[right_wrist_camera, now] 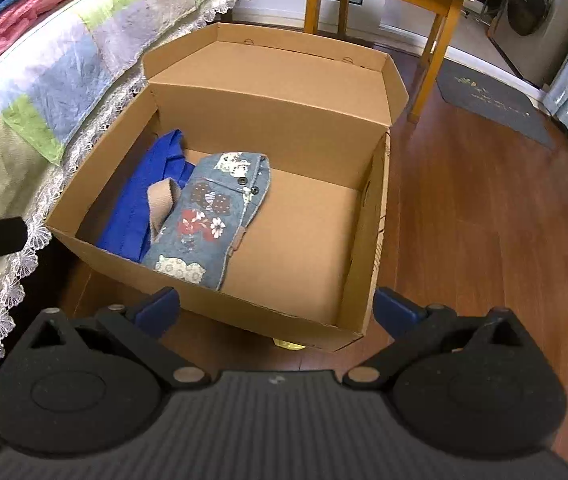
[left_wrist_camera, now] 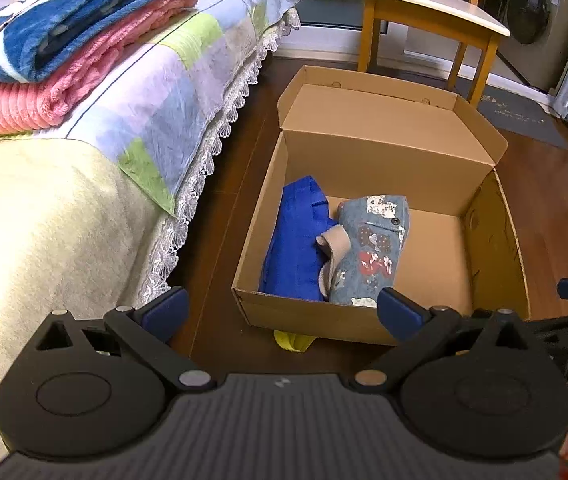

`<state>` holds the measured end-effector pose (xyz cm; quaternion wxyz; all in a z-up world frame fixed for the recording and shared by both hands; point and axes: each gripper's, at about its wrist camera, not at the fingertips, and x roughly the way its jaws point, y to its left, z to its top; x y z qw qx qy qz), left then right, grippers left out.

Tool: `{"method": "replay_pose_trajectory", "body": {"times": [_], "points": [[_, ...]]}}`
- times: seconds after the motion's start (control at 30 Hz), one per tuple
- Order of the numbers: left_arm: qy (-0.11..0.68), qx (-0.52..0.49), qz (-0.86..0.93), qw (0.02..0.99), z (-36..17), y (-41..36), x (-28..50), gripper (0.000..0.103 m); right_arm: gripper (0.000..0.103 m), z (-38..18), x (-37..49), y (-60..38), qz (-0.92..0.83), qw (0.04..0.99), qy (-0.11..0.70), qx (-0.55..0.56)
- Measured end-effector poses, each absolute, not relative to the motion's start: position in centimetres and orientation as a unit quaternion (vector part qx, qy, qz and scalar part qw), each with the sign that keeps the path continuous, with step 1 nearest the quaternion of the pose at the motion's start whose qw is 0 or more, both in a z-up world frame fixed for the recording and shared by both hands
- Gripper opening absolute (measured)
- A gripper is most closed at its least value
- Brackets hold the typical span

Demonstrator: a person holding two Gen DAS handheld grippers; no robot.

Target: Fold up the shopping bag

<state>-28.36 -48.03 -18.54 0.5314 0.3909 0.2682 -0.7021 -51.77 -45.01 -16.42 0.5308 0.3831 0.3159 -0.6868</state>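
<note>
An open cardboard box (right_wrist_camera: 315,184) is set on the wooden floor (right_wrist_camera: 483,220) just beside the bed (left_wrist_camera: 44,220), its lid flap stood up at the far side so that the inside is left free from above. Two folded cloth bags are laid side by side against the box's bed-side wall: a blue bag (right_wrist_camera: 140,200) and, touching it, a denim bag with floral patches (right_wrist_camera: 208,224), a beige strap (right_wrist_camera: 162,204) lying across the seam between them; the rest of the box floor is left bare. Both are seen compact and flat, so the shopping bag may be judged to lie folded and stored already, though the same scene would equally fit bags waiting to be lifted out and folded. The left gripper (left_wrist_camera: 280,312) and the right gripper (right_wrist_camera: 276,308) are both held above the near edge of the box, pointed down into it, each with its fingers spread wide and nothing between them. A scrap of something yellow (left_wrist_camera: 291,340) is seen under the box's near edge; what it is cannot be told.
</note>
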Motion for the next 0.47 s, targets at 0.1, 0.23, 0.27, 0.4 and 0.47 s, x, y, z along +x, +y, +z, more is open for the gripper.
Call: {"method": "replay_pose_trajectory", "body": {"times": [0.1,0.23,0.27,0.4,0.47], "points": [[0.268,0.396,-0.698,0.533,-18.8,-48.1,-28.5,0.101,0.102,-16.6,-51.9,-45.2,-0.687,0.529,0.315,0.386],[0.267,0.403,-0.694,0.534,-19.1,-48.3,-28.8,0.101,0.102,-16.9,-52.1,-45.6,-0.687,0.528,0.314,0.388],[0.265,0.405,-0.694,0.533,-19.2,-48.2,-28.9,0.101,0.102,-17.1,-52.2,-45.7,-0.686,0.529,0.314,0.389],[0.260,0.413,-0.694,0.530,-19.5,-48.2,-29.3,0.101,0.102,-17.3,-52.3,-45.5,-0.686,0.527,0.315,0.391],[0.257,0.417,-0.694,0.528,-19.6,-48.2,-29.5,0.101,0.102,-17.3,-52.4,-45.4,-0.686,0.525,0.315,0.392]]}}
